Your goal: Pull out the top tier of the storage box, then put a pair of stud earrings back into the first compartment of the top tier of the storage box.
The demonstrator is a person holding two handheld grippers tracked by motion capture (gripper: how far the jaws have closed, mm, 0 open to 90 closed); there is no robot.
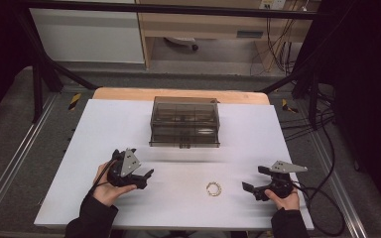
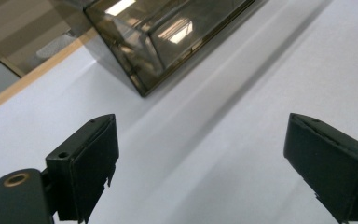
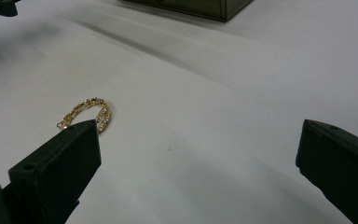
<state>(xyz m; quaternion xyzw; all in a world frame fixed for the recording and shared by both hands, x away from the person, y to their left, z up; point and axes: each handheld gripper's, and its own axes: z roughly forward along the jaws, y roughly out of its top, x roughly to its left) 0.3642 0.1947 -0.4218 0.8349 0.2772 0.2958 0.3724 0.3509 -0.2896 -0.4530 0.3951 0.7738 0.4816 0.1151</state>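
One gold chain bracelet (image 1: 214,188) lies curled on the white table (image 1: 258,144), near the front edge, between two grippers. The right gripper (image 1: 251,189), jaws wide apart, sits just right of it; the left gripper (image 1: 147,177), also spread, is farther left. One smoky clear box (image 1: 185,122) stands beyond, nothing between

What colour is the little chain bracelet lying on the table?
Gold, with small pale sparkly links; the bracelet shows best in the right gripper view.
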